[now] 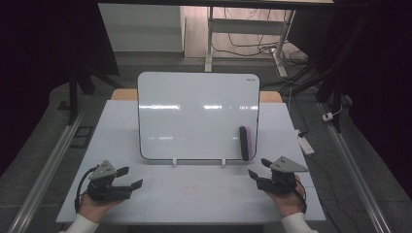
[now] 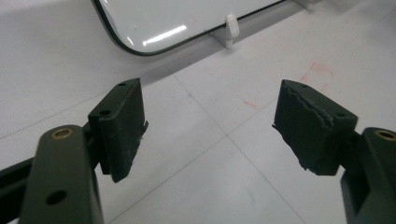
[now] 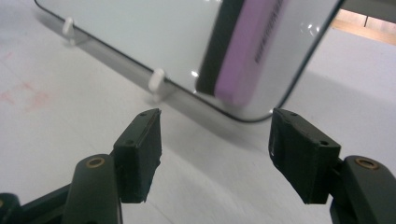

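A white board [image 1: 194, 116] stands upright on small white clips [image 1: 175, 162] in the middle of the pale table [image 1: 204, 204]. A purple-and-black eraser [image 1: 244, 142] sticks to the board's lower right corner. My left gripper [image 1: 133, 176] rests at the front left with its jaws open and nothing between them; in the left gripper view it [image 2: 210, 121] faces the board's lower corner [image 2: 177, 18]. My right gripper [image 1: 257, 167] sits at the front right, just below the eraser. Its jaws [image 3: 215, 140] are open and empty, with the eraser [image 3: 247, 46] a short way ahead.
Faint red smudges [image 1: 189, 188] mark the table top between the two grippers. Metal rails [image 1: 48, 165] run along the floor on both sides. Behind the table stand a white desk frame [image 1: 210, 43] and loose cables [image 1: 257, 46].
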{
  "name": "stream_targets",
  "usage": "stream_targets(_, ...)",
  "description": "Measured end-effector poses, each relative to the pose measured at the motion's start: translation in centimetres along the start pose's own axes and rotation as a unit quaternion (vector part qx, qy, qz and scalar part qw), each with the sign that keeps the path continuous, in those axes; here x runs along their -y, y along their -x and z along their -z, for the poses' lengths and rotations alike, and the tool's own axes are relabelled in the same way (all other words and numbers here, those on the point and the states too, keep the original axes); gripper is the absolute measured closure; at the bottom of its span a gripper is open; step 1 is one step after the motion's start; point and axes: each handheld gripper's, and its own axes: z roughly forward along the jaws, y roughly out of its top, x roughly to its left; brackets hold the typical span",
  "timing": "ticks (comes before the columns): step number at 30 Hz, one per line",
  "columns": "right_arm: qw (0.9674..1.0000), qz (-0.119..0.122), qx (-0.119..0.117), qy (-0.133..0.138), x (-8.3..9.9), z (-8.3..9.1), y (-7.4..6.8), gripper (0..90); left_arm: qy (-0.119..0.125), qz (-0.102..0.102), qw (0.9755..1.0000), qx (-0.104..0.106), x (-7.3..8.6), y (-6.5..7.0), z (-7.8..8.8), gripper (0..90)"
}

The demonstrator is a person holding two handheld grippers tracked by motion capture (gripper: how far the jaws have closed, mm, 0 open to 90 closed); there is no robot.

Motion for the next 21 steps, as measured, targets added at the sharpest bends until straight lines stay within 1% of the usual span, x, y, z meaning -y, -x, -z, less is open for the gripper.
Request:
stream_targets(2, 1.0, 0.002, -0.007, 0.0, 0.6, 0.3, 0.5, 33.9, -0.001, 0.001, 1.0, 0.001, 0.2, -0.1, 0.1, 25.4)
stream_targets(3, 1.0, 0.004, -0.005, -0.001, 0.9, 0.4, 0.8, 33.9, -0.003, 0.002, 1.0, 0.0, 0.3, -0.1, 0.1, 25.3)
stream_targets(5, 0.9999, -0.004, -0.013, 0.0, 1.5, 0.5, 1.4, 34.0, -0.003, 0.004, 1.0, 0.0, 0.5, -0.2, 0.2, 25.3)
stream_targets(8, 0.9999, -0.007, -0.014, 0.002, 1.9, 0.3, 1.8, 33.9, -0.002, 0.002, 1.0, 0.0, 0.5, -0.3, 0.3, 25.3)
stream_targets(10, 0.9998, -0.006, -0.017, 0.003, 1.8, 0.2, 1.9, 33.9, -0.001, 0.002, 1.0, 0.001, 0.4, -0.3, 0.3, 25.3)
stream_targets(14, 0.9998, 0.003, -0.02, 0.006, 1.8, 0.1, 1.6, 33.9, -0.003, 0.002, 1.0, 0.005, 0.4, -0.3, 0.1, 25.1)
stream_targets(21, 0.9998, 0.008, -0.017, 0.008, 1.7, 0.2, 1.6, 32.7, -0.003, 0.0, 1.0, 0.005, 0.4, -0.2, 0.1, 24.9)
